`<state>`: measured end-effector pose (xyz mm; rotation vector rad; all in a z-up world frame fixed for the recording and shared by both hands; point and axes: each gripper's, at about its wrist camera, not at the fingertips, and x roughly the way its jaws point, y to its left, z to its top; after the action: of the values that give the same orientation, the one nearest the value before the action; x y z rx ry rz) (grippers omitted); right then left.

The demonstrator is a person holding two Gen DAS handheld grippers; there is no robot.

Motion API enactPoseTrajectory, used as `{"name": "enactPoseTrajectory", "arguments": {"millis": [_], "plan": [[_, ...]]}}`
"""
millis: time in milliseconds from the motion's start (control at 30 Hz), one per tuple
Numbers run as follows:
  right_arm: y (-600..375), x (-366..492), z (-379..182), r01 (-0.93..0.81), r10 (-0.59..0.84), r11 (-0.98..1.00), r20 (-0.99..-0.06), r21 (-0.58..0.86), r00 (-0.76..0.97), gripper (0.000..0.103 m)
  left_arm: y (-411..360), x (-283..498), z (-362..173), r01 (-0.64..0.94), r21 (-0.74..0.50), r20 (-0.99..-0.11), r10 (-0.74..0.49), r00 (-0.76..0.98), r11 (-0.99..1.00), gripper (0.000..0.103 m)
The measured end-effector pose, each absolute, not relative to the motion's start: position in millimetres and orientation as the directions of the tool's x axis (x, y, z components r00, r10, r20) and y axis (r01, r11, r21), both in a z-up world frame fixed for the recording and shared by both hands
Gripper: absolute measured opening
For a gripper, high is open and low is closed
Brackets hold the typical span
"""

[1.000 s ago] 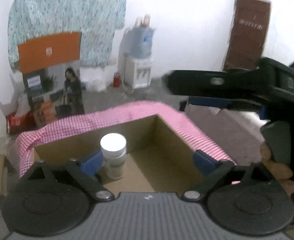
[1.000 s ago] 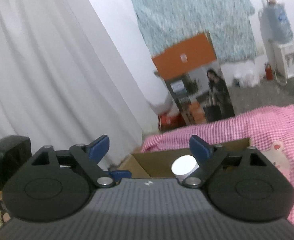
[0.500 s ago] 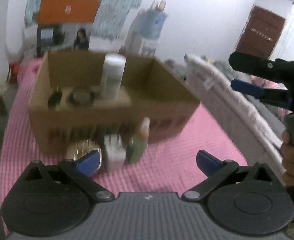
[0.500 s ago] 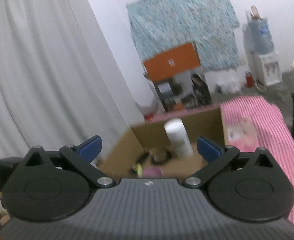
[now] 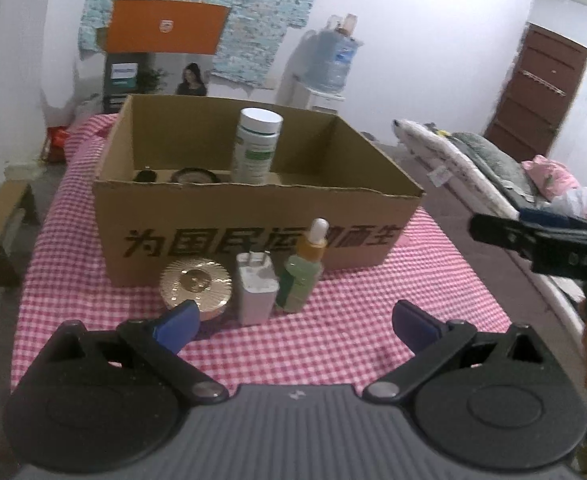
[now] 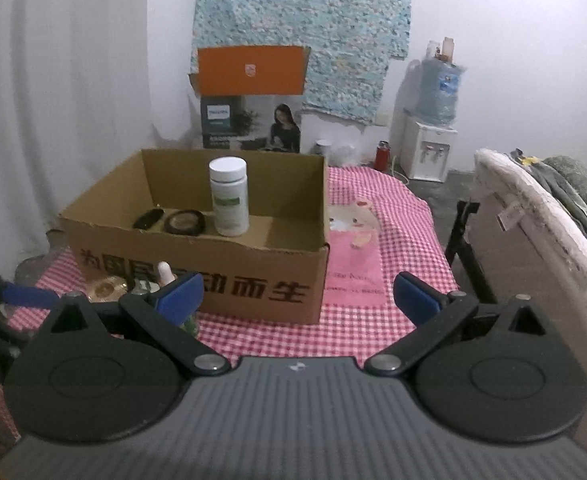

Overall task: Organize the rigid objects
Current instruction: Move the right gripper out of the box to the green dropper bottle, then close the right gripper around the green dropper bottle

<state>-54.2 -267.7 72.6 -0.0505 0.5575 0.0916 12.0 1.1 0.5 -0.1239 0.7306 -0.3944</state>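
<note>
Left gripper (image 5: 293, 322): you are holding it wide open and empty, facing the box (image 5: 253, 224) on the checked counter (image 5: 333, 332).
Right gripper (image 6: 298, 295): you are keeping it fully open, with nothing between the pads.
Box: a white bottle (image 5: 258, 145) is standing upright inside, beside a round tin (image 6: 184, 222) and a dark item (image 6: 148, 218).
Left view only: a gold disc (image 5: 195, 284), a white plug (image 5: 256, 286) and a green dropper (image 5: 303, 270) are lined up just before the box.
Right view only: a pink cloth (image 6: 353, 256) is lying beside the box; the gripper is hiding most of the front row.
</note>
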Motion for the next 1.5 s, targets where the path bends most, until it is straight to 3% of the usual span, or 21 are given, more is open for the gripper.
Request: {"name": "enactPoseTrajectory", "arguments": {"millis": [267,533,800,967,1200,1333,1500], "plan": [[-283,-54,59,-0.19,0.287,0.951,-0.466,0.245,0.837,0.102,2,12,2,0.329,-0.222,-0.596,-0.395,0.699,0.918,0.103],[-266,-28,46,-0.292,0.414,0.905,-0.481,0.31,0.772,0.102,-14,21,-4,0.423,-0.136,-0.559,-0.422,0.714,0.896,0.103],[-249,2,34,-0.333,0.477,0.876,-0.525,0.348,0.705,0.1,-47,28,-18,0.513,0.119,-0.555,-0.371,0.744,0.85,0.102],[-240,21,25,-0.349,0.504,0.862,-0.556,0.367,0.661,0.085,-59,33,-27,0.542,0.195,-0.549,-0.367,0.751,0.817,0.089],[-233,46,10,-0.356,0.544,0.838,-0.593,0.413,0.594,0.052,-69,39,-33,0.574,0.219,-0.551,-0.386,0.74,0.789,0.069],[-230,55,5,-0.363,0.559,0.829,-0.604,0.426,0.568,0.044,-71,46,-38,0.563,0.225,-0.569,-0.362,0.738,0.795,0.062],[-232,62,-1,-0.364,0.573,0.819,-0.613,0.443,0.544,0.031,-64,59,-38,0.556,0.145,-0.593,-0.378,0.711,0.819,0.049]]}}
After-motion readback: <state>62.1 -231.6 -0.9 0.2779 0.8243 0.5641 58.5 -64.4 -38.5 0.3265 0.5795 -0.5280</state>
